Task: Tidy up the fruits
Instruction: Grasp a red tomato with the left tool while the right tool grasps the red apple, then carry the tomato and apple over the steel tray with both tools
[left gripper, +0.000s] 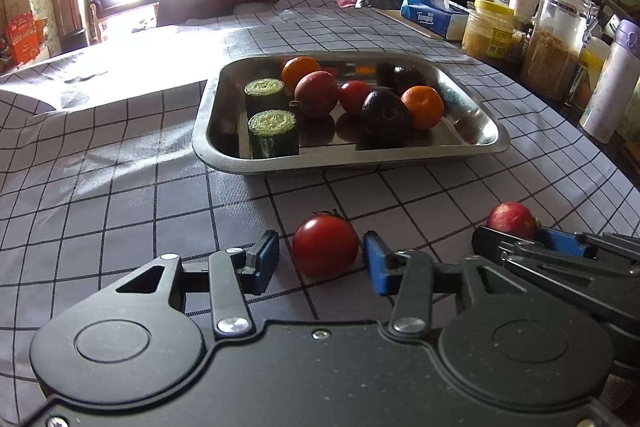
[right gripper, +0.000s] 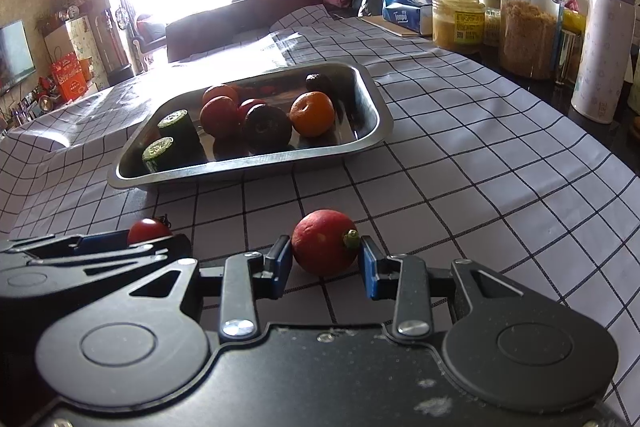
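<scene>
Nearest in the left wrist view, the left gripper [left gripper: 322,261] is spread wide around a red tomato [left gripper: 325,246] resting on the checked tablecloth [left gripper: 120,195]. The tomato sits between the blue pads with a small gap on each side, nothing pinched.

In the right wrist view, the right gripper [right gripper: 323,261] is also open, straddling a red round fruit with a green stem [right gripper: 324,242]. Its pads lie just beside the fruit; I cannot tell whether they touch it.

Farther off, at twelve o'clock, a steel tray [left gripper: 486,131] holds two cucumber pieces [left gripper: 272,133], two oranges [left gripper: 424,106], dark avocados [left gripper: 386,115] and red fruits [left gripper: 316,93]. Jars [left gripper: 558,39] stand at two o'clock.
</scene>
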{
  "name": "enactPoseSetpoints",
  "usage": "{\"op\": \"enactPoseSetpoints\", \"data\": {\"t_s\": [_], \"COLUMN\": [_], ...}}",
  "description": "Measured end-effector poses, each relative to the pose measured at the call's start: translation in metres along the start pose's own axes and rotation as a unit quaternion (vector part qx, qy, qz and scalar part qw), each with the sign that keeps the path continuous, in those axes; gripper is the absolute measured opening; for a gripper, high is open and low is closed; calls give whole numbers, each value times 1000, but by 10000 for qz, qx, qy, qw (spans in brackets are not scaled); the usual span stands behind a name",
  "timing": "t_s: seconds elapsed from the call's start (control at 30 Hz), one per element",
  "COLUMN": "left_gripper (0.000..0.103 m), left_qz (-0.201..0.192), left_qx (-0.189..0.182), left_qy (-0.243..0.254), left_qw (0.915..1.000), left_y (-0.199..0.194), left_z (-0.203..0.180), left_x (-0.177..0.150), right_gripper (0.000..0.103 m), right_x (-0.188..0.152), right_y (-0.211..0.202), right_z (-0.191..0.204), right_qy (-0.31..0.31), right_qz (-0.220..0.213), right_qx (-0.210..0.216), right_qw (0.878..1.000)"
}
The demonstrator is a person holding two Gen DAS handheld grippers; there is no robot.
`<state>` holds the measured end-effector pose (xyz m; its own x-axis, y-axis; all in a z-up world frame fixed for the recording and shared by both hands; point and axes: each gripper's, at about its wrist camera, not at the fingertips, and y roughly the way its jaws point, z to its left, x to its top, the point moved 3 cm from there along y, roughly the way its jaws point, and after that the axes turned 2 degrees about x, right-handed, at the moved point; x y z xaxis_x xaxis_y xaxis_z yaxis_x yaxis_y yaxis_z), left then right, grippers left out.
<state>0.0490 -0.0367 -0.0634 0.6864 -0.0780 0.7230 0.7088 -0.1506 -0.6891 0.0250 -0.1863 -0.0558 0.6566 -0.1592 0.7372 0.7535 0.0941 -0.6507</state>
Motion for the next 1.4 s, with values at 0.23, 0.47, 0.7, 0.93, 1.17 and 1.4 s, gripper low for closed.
{"op": "enactPoseSetpoints", "data": {"t_s": [0.23,0.47,0.7,0.93,1.17,1.4], "left_gripper": [42,41,41,41,41,41], "left_qz": [44,115,312,148,133,253], "left_qx": [-33,-96,-173,40,150,219], "left_qy": [-8,-70,-264,-261,-276,-293], "left_qw": [10000,9999,9990,9995,9994,9990], "left_y": [-3,-8,-14,-27,-33,-32], "left_z": [0,1,4,6,6,2], "left_x": [-2,-5,-6,-6,-7,-10], "right_gripper": [37,37,37,37,37,37], "right_x": [0,-2,2,2,0,1], "right_y": [1,0,-12,-13,-11,-6], "right_z": [1,4,1,2,3,-2], "right_qy": [-17,-157,-31,-96,-162,-17], "right_qz": [-34,-54,-355,-410,-365,-241], "right_qx": [-33,-84,102,20,-64,-50], "right_qw": [10000,9998,9993,9991,9992,9997]}}
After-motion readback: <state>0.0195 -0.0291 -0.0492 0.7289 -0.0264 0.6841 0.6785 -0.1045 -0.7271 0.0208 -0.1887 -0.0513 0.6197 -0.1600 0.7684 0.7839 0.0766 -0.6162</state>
